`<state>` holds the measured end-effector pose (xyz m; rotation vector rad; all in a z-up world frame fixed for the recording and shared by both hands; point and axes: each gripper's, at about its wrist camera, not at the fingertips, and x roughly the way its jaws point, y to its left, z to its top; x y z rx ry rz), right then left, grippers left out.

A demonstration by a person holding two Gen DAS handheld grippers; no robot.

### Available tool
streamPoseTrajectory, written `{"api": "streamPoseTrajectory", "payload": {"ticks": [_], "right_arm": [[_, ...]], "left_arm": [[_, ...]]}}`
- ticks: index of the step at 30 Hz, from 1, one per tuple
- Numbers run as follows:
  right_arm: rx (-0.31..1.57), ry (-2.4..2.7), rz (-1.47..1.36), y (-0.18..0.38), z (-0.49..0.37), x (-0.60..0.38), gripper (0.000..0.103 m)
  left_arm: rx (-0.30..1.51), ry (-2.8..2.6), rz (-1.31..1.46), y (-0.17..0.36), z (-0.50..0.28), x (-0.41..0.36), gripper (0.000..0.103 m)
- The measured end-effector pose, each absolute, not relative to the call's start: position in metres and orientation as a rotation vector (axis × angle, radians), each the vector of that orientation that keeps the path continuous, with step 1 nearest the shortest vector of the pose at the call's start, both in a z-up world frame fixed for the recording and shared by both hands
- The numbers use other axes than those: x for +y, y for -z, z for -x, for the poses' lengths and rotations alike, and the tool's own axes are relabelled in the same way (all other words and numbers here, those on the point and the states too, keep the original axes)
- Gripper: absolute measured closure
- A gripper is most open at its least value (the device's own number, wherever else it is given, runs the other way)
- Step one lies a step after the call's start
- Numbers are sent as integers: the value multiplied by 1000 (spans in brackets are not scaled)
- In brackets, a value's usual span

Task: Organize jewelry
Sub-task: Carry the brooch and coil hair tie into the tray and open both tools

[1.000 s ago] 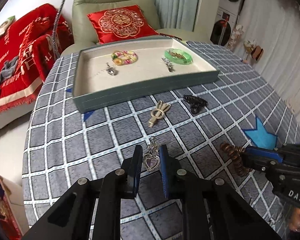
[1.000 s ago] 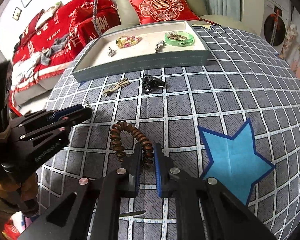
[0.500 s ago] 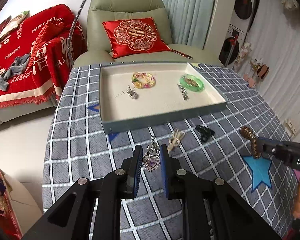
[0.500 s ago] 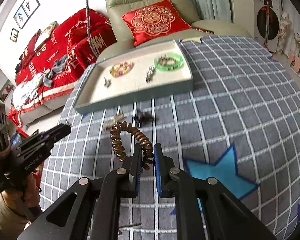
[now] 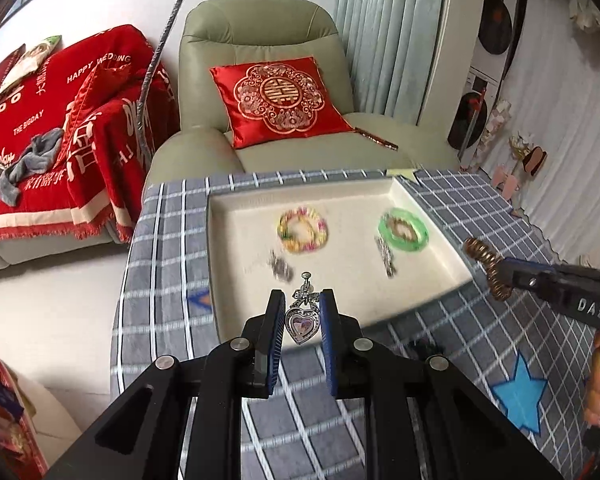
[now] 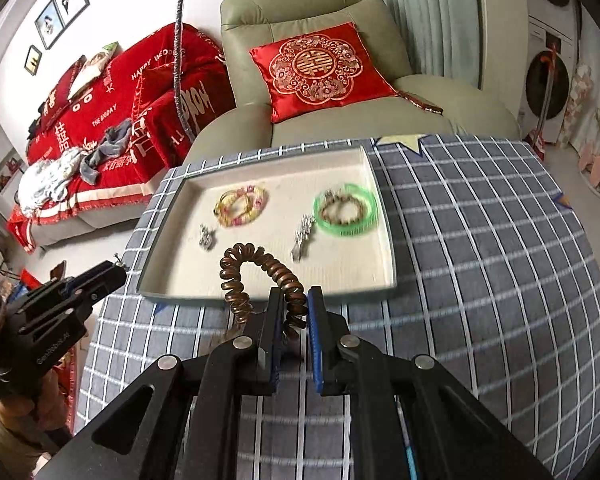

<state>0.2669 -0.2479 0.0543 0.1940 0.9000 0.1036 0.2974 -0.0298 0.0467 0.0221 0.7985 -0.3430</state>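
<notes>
My left gripper [image 5: 301, 304] is shut on a silver heart pendant [image 5: 301, 322] and holds it in the air over the near edge of the cream jewelry tray [image 5: 236, 280]. My right gripper [image 6: 293, 300] is shut on a brown spiral hair tie [image 6: 256, 276], held in the air in front of the tray [image 6: 172, 224]; it also shows in the left wrist view [image 5: 486, 262] at the tray's right corner. In the tray lie a yellow-pink bracelet [image 5: 302, 230], a green bangle [image 5: 404, 230], a silver clip [image 5: 385, 256] and a small silver charm [image 5: 280, 268].
The tray sits on a grey checked tablecloth [image 6: 480, 240] with blue star patches [image 5: 520, 396]. A black hair claw [image 5: 422, 348] lies on the cloth near the tray. Behind the table stand a green armchair [image 5: 260, 40] with a red cushion and a red-covered sofa [image 5: 40, 120].
Both grippers have lifted off the table with their items and moved forward toward the tray. The tray now lies close below and ahead of both.
</notes>
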Motion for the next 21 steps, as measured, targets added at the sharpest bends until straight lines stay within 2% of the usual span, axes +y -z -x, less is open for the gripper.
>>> {"api": "streamPoseTrajectory", "payload": {"ticks": [7, 21], "right_arm": [[915, -83, -185, -46, -314, -243, 90], [977, -51, -180, 1, -369, -240, 90]], "left_arm": [[805, 299, -9, -43, -340, -37, 71], [886, 224, -38, 13, -383, -55, 71]]}}
